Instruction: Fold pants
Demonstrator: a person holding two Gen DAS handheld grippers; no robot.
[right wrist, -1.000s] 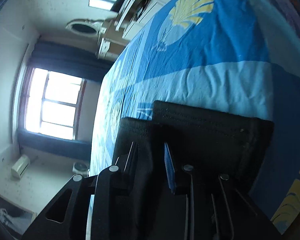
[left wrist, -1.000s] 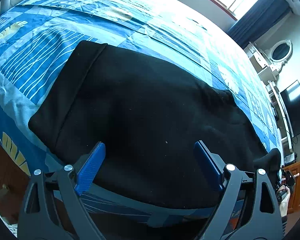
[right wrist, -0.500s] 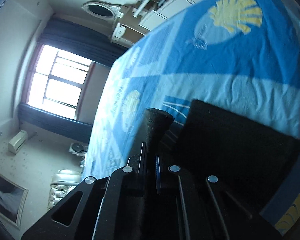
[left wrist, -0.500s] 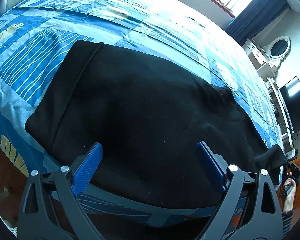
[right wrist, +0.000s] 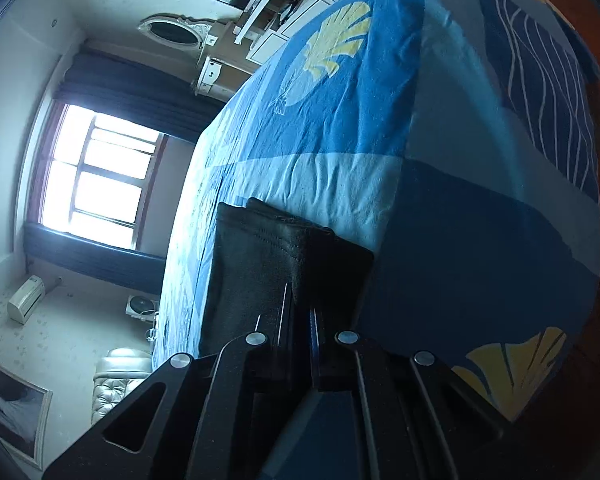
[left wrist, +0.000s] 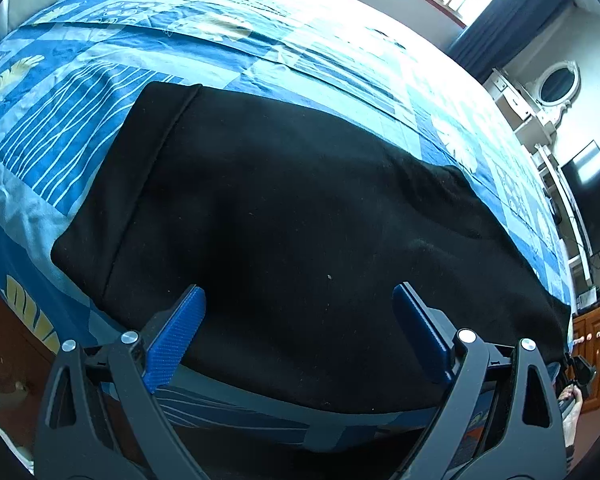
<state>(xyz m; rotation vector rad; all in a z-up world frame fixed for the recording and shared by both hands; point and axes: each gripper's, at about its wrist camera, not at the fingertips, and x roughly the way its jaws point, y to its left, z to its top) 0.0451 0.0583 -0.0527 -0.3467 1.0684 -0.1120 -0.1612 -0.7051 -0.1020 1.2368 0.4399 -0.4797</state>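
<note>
**Pants laid out, cross-fold yet to come**

I see the black pants point(left wrist: 300, 240) lying lengthwise on the bed point(left wrist: 60, 140), apparently leg over leg. My left tongs point(left wrist: 300, 332) hang released above the near edge — gripping nothing. My right tongs point(right wrist: 298, 320) are clenched on the cuff end point(right wrist: 276, 248). By my reckoning, the end-to-end folds remain.

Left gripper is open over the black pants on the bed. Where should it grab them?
Probably the stitched band end of the black fabric pants: it lies flat near the bed edge, uncovered. Bring the open left gripper in low from the near side, matching the right gripper.
</note>
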